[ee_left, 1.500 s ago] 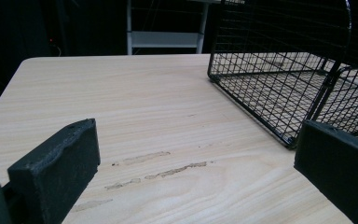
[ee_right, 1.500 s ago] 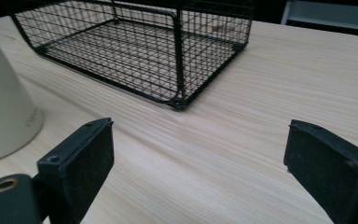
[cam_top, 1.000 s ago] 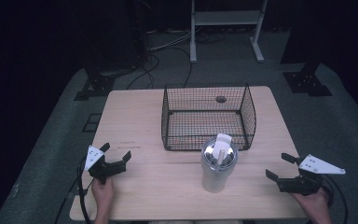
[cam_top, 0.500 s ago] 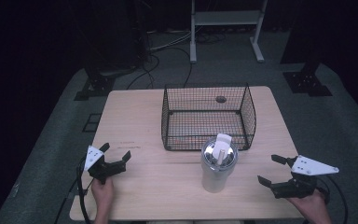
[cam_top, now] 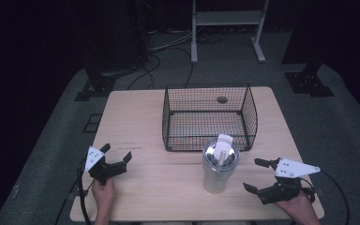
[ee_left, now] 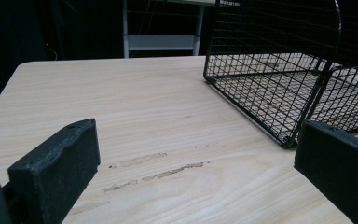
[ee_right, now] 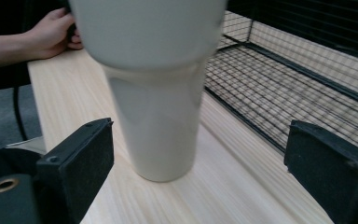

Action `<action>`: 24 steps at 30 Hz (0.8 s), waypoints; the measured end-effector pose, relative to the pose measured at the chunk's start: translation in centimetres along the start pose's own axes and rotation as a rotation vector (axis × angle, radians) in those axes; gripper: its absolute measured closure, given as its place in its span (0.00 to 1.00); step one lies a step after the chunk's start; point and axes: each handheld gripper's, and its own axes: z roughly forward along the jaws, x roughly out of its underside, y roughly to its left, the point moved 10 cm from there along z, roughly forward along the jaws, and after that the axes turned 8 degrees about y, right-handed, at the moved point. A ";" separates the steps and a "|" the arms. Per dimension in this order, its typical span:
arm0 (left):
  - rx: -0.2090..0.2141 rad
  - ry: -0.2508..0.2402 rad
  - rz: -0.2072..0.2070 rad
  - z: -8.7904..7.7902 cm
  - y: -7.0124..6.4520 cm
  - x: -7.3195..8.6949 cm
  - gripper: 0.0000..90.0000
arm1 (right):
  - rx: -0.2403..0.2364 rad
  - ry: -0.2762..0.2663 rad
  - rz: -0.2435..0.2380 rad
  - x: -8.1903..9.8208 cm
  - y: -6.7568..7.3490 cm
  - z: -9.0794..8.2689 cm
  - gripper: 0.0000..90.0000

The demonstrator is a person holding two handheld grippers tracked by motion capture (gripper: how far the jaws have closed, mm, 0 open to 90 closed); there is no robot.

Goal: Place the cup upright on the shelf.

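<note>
At about eight o'clock on the table, the left gripper (cam_top: 114, 161) sat low in the person's hand (cam_top: 104, 191), its matte black jaws spread wide with nothing between them. Seen along those jaws in the left gripper view, bare pale wood lay ahead, marked by a few scuffed streaks (ee_left: 156, 168) in the grain.

Toward twelve o'clock stood the wire basket (cam_top: 209, 117), a black mesh box with rounded corners and thin rods for walls, its floor showing the wood through the grid.

Just in front of the basket, near six o'clock, stood the tumbler (cam_top: 219, 166) upright: a tall, smooth, cream-white cup tapering to a narrower foot, with a shiny metallic lid and a white straw piece rising from it.

At four o'clock the right gripper (cam_top: 261, 176) was aimed at the tumbler, jaws gaping and holding nothing, close to the cup but not touching, a grey three-cornered plate on top.

The table (cam_top: 136, 117) was light wood-grain laminate on grey carpet; the room behind was dark, with cables and a white frame stand (cam_top: 227, 21).
</note>
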 end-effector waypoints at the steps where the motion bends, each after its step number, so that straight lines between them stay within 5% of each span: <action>1: 0.000 0.000 0.000 0.0 0.0 0.0 0.00 | -0.011 -0.001 0.000 -0.1 0.2 0.3 0.09; 11: 0.002 0.001 0.001 0.0 0.0 0.0 0.00 | -0.073 -0.006 -0.016 -1.0 1.4 2.7 0.08; 24: 0.003 -0.001 0.002 0.0 -0.1 0.0 0.00 | -0.079 -0.007 -0.022 -1.5 1.8 4.9 0.09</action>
